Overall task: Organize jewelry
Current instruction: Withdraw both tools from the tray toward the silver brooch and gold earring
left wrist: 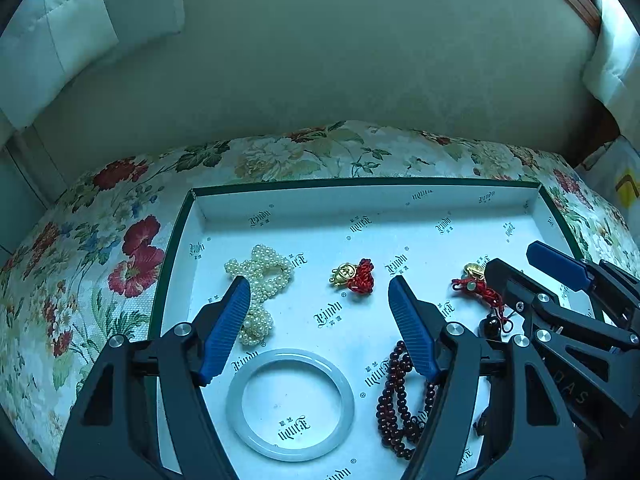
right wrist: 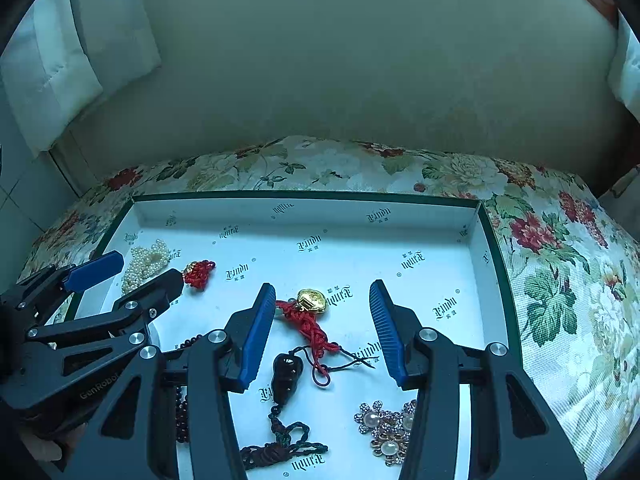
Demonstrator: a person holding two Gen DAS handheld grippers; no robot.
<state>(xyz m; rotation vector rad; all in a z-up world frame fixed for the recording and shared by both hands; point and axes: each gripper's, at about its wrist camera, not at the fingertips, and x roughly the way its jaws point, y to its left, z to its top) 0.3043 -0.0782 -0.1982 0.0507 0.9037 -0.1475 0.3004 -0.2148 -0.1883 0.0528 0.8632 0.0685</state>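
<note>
A shallow white box (left wrist: 360, 196) with a green rim holds the jewelry. In the left wrist view lie a pearl strand (left wrist: 262, 280), a gold charm on red cord (left wrist: 354, 274), a white jade bangle (left wrist: 240, 412) and dark red beads (left wrist: 394, 404). My left gripper (left wrist: 320, 288) is open and empty above the bangle. In the right wrist view lie a gold charm on red cord (right wrist: 312, 300), a dark pendant on green cord (right wrist: 286, 376) and a pearl brooch (right wrist: 384, 426). My right gripper (right wrist: 322, 294) is open and empty over the gold charm.
The box (right wrist: 304, 196) sits on a floral cushion (right wrist: 560, 272) of a seat with a pale backrest (left wrist: 320, 60). Each gripper shows in the other's view, the right one (left wrist: 520, 264) at the right and the left one (right wrist: 140, 268) at the left.
</note>
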